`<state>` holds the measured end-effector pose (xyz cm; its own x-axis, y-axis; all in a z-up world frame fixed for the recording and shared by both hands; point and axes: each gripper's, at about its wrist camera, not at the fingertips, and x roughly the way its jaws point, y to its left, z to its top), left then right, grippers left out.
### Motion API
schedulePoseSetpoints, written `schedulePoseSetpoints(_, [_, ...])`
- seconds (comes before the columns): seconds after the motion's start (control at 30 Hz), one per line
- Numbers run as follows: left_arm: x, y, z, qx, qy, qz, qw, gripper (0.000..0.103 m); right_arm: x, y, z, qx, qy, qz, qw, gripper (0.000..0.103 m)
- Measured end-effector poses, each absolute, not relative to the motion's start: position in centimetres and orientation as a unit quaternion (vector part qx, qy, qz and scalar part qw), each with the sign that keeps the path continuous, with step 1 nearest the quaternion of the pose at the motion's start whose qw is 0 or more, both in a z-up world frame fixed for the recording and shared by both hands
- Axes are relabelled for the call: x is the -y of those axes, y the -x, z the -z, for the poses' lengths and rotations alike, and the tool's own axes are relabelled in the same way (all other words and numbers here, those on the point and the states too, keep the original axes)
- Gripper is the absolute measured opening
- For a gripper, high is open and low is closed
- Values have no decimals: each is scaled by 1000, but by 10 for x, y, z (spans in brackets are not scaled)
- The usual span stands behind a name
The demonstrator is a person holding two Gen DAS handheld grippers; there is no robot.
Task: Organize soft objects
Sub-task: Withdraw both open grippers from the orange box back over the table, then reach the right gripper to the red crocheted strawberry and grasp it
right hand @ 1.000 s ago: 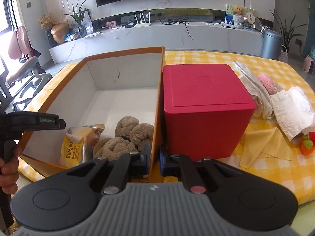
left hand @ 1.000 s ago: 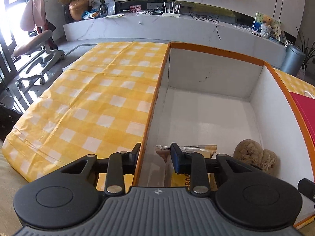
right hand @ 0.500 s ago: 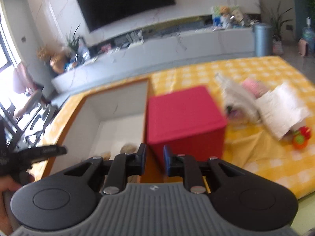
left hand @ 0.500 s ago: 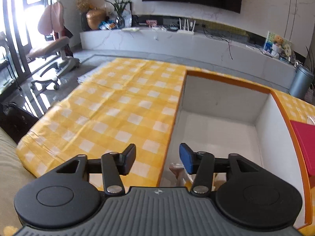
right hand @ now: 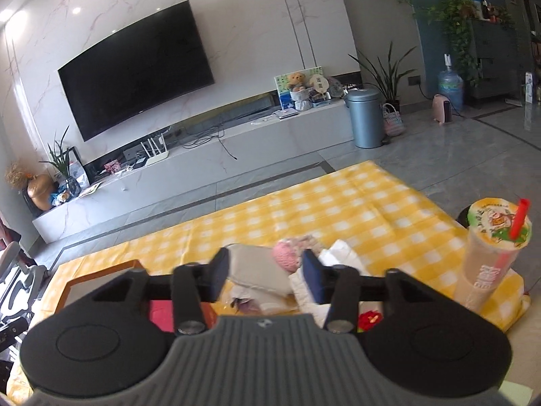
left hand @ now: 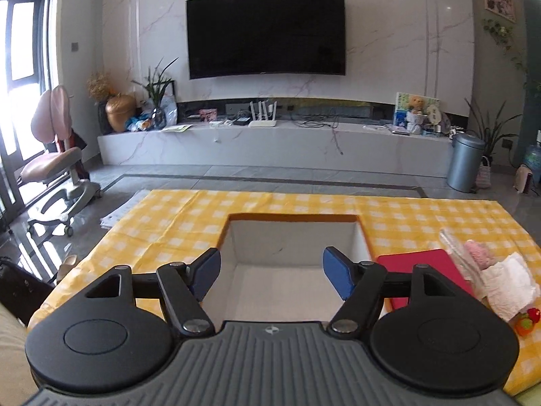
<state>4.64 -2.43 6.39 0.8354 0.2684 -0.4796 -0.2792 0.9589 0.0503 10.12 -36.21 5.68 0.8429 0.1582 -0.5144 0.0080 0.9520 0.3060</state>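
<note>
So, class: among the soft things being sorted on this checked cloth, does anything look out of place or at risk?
Yes: a sealed drink cup with a red straw stands at the cloth's right edge. It is no soft thing, and standing so near the edge it might be knocked over.

You are looking at a table draped in a yellow checked cloth [left hand: 297,203], on which an orange-rimmed white box [left hand: 290,247] is sitting beside a red box [left hand: 419,264], with a clear bag [left hand: 456,253], pink knitted toy [right hand: 287,257], white cloth [left hand: 507,284] and lidded drink cup [right hand: 487,257] lying nearby.
</note>
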Motion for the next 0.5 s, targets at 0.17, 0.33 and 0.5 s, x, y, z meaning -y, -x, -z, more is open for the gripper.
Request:
schedulePoseSetpoints(0.17, [72, -60, -65, -244, 2, -77, 967, 84, 384, -122, -55, -283, -143, -25, 948, 90])
schedulePoseSetpoints(0.33, [116, -77, -46, -257, 13, -1, 966, 85, 399, -143, -25, -297, -130, 22, 946, 100])
schedulePoseSetpoints(0.5, [155, -94, -14, -277, 19, 69, 958, 87, 425, -158, 32, -346, -186, 43, 919, 100])
